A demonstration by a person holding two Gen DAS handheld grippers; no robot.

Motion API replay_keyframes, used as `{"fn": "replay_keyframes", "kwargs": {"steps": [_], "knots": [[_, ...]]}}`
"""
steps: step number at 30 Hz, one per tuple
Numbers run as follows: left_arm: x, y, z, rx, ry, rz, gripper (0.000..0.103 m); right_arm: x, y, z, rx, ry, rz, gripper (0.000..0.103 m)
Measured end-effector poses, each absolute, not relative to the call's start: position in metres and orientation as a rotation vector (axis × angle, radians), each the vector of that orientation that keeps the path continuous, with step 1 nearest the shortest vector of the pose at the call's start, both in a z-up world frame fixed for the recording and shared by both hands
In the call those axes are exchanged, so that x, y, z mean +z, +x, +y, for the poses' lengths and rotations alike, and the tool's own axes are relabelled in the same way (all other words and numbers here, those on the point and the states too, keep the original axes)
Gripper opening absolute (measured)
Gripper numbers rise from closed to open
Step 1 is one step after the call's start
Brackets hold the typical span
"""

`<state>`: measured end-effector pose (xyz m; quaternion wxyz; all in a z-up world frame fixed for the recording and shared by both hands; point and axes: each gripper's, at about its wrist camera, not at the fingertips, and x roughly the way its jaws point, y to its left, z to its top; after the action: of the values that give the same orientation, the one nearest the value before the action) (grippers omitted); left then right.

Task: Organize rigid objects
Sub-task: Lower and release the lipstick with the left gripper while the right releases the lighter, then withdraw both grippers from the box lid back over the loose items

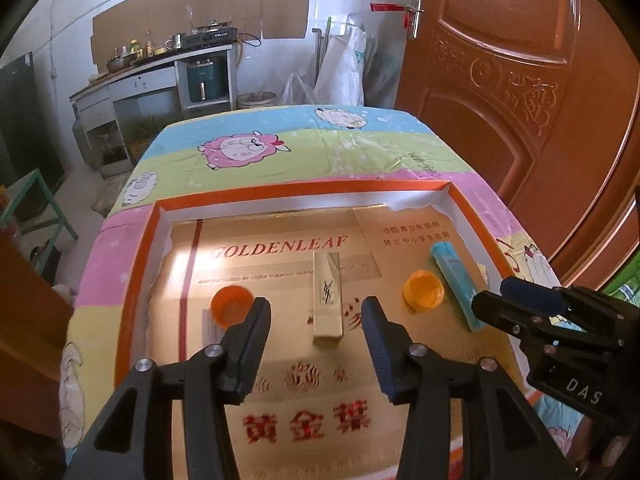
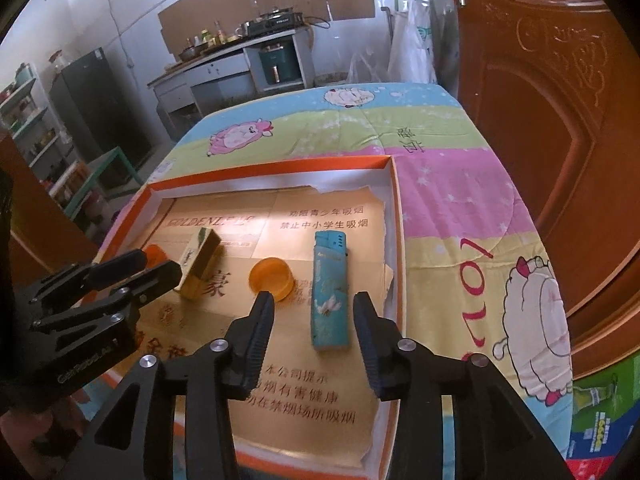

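1. We see the left gripper [image 1: 316, 316] with jaws spread wide, holding nothing, hovering low over the shallow orange-rimmed cardboard tray [image 1: 136, 280] lined with gold printed card.
2. The cream rectangular box with a black monogram [image 1: 328, 296] lies flat just ahead, between the left fingers.
3. The darker orange plastic cap [image 1: 230, 306] sits just beyond the left fingertip, partly hidden by it.
4. The right gripper [image 2: 314, 312] is also spread and empty.
5. The light blue plastic lighter [image 2: 330, 292] lies flat between its fingers, lengthwise.
6. The lighter orange plastic cap [image 2: 272, 278] rests just ahead of its left finger, near the lighter but not touching it.
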<state>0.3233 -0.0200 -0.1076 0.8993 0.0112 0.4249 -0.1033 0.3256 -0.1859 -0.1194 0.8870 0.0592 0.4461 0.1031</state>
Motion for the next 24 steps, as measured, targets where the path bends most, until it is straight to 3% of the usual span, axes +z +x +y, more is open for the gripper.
{"fn": "replay_keyframes", "kwargs": {"steps": [24], "knots": [[-0.071, 0.240, 0.021, -0.189, -0.052, 0.826, 0.047, -0.074, 0.247, -0.167, 0.237, 0.101, 0.872, 0.045]]}}
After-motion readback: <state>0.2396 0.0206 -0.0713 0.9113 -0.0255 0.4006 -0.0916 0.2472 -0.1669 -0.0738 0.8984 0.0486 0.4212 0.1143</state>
